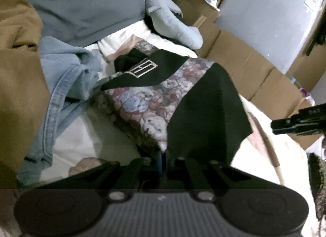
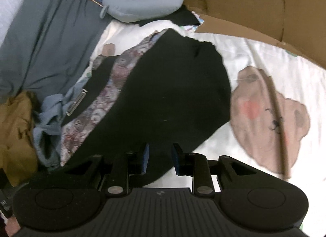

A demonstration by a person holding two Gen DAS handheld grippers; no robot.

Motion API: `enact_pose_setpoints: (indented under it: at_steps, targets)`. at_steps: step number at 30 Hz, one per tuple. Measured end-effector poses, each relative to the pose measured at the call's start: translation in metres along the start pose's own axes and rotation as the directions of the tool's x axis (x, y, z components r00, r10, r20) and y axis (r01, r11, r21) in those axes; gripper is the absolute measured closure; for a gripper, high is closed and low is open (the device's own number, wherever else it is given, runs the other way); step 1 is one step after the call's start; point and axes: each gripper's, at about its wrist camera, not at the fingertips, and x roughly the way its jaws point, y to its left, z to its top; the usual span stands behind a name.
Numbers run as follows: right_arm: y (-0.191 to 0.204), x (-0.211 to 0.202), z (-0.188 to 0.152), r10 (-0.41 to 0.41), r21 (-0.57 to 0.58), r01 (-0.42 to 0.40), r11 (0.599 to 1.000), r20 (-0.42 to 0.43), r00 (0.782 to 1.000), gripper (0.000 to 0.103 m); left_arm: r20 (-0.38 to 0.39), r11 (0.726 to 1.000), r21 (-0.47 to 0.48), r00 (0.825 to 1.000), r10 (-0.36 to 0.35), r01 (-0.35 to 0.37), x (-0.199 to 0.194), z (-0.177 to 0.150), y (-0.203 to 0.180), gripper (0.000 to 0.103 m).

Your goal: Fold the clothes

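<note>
Left wrist: your left tongs (image 1: 163, 155) are clamped on the black garment (image 1: 203, 114)'s near edge; denim shirt (image 1: 67, 78) lies just left of it.
Right wrist: your right tongs (image 2: 160, 159) stand apart, garment hem between the pads, on the white bed sheet (image 2: 254, 57).

No readable words are showing. The black garment (image 1: 142, 68) is bearing only a white-outlined rectangular flag-style emblem (image 1: 141, 67); a sticker (image 1: 311, 0) on the grey appliance and marks on the other gripper are staying illegible.
</note>
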Motion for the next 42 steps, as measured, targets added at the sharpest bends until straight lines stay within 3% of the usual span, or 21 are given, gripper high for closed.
enact_pose_setpoints:
  at_steps: [2, 3, 4, 12, 26, 33, 35, 37, 38, 42]
  targets:
    - [0.005, 0.000, -0.002, 0.036, 0.025, -0.035, 0.999, -0.008, 0.999, 0.071, -0.002, 1.000, -0.016, 1.000, -0.011, 0.010, -0.004, -0.002, -0.002, 0.100]
    - [0.008, 0.001, -0.005, 0.062, 0.046, -0.062, 0.997, -0.012, 0.998, 0.061, -0.005, 1.000, -0.024, 1.000, -0.019, 0.019, -0.005, -0.003, -0.004, 0.100]
    - [0.010, 0.002, -0.007, 0.087, 0.066, -0.086, 0.994, -0.017, 0.996, 0.059, -0.008, 0.999, -0.030, 1.000, -0.027, 0.027, -0.006, -0.004, -0.005, 0.100]
    - [0.033, 0.019, -0.032, 0.214, 0.190, -0.196, 0.962, -0.079, 0.974, 0.059, -0.027, 0.994, -0.070, 0.996, -0.085, 0.083, -0.014, -0.015, -0.019, 0.101]
    - [0.063, 0.047, -0.061, 0.294, 0.318, -0.250, 0.914, -0.097, 0.951, 0.058, -0.057, 0.982, -0.099, 0.985, -0.164, 0.158, -0.023, -0.032, -0.040, 0.101]
    - [0.066, 0.053, -0.077, 0.288, 0.358, -0.230, 0.905, -0.117, 0.950, 0.059, -0.072, 0.983, -0.042, 0.981, -0.179, 0.177, -0.022, -0.038, -0.057, 0.101]
    - [0.066, 0.053, -0.079, 0.276, 0.365, -0.214, 0.906, -0.125, 0.953, 0.067, -0.081, 0.983, -0.019, 0.979, -0.185, 0.184, -0.021, -0.040, -0.062, 0.101]
    - [0.065, 0.052, -0.081, 0.259, 0.370, -0.193, 0.909, -0.137, 0.956, 0.094, -0.085, 0.981, -0.022, 0.978, -0.192, 0.191, -0.020, -0.042, -0.064, 0.101]
    - [0.064, 0.052, -0.081, 0.246, 0.366, -0.180, 0.913, -0.142, 0.959, 0.099, -0.085, 0.980, -0.025, 0.977, -0.198, 0.196, -0.019, -0.042, -0.065, 0.101]
    - [0.058, 0.043, -0.079, 0.209, 0.321, -0.155, 0.934, -0.142, 0.967, 0.102, -0.092, 0.979, -0.020, 0.974, -0.206, 0.205, -0.018, -0.042, -0.069, 0.097]
